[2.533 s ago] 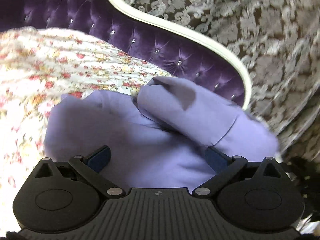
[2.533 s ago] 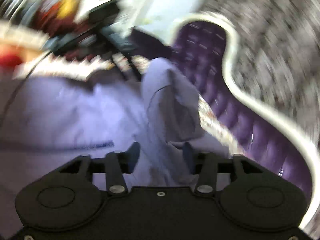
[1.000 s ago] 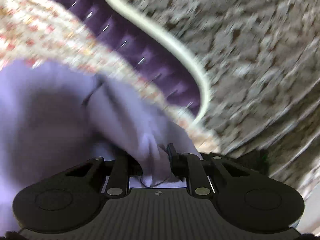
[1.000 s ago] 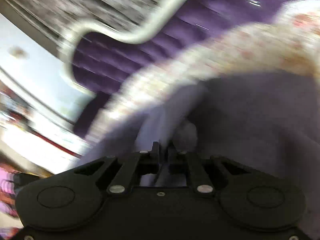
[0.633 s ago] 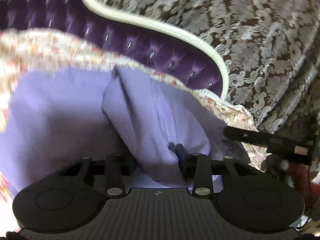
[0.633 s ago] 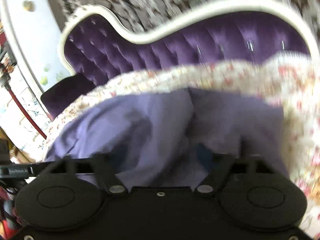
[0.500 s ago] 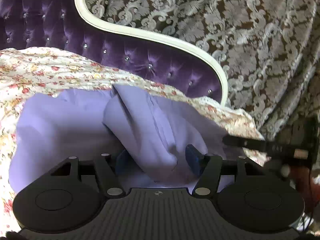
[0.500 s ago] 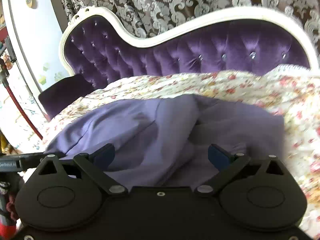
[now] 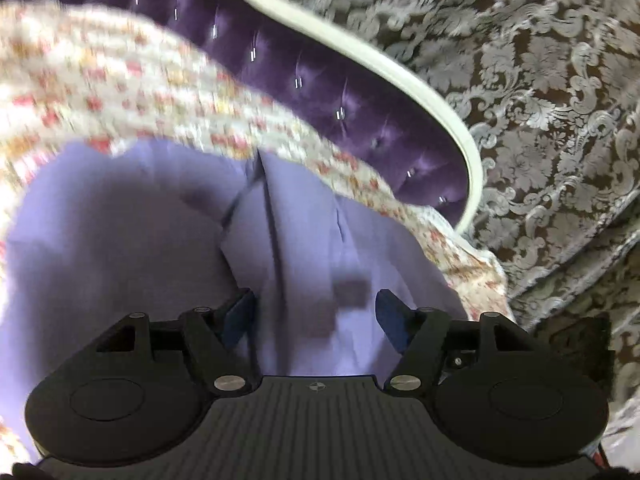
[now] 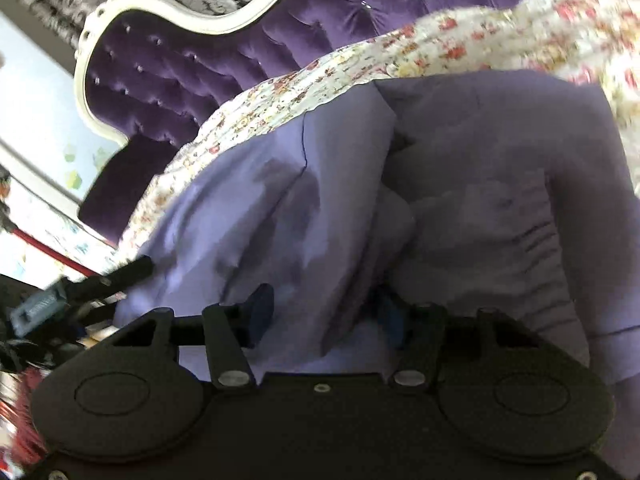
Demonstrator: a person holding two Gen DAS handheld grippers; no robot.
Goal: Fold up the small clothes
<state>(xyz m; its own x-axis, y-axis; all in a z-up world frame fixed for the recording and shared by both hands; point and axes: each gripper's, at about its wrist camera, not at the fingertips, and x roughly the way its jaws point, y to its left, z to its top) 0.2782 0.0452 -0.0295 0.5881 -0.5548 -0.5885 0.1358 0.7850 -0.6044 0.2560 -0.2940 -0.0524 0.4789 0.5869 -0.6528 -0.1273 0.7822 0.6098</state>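
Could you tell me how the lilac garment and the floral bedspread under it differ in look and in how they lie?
The lilac garment is plain; the floral bedspread is cream, printed with small red and yellow flowers. The garment is folded over itself with a raised ridge down its middle; the bedspread lies spread out beneath it, reaching the purple headboard. Both are soft cloth.

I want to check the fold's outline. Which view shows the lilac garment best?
The right wrist view: the lilac garment shows its overlapping layers, creases and far edge against the floral bedspread. The left wrist view shows the garment blurred, with one central fold line visible.
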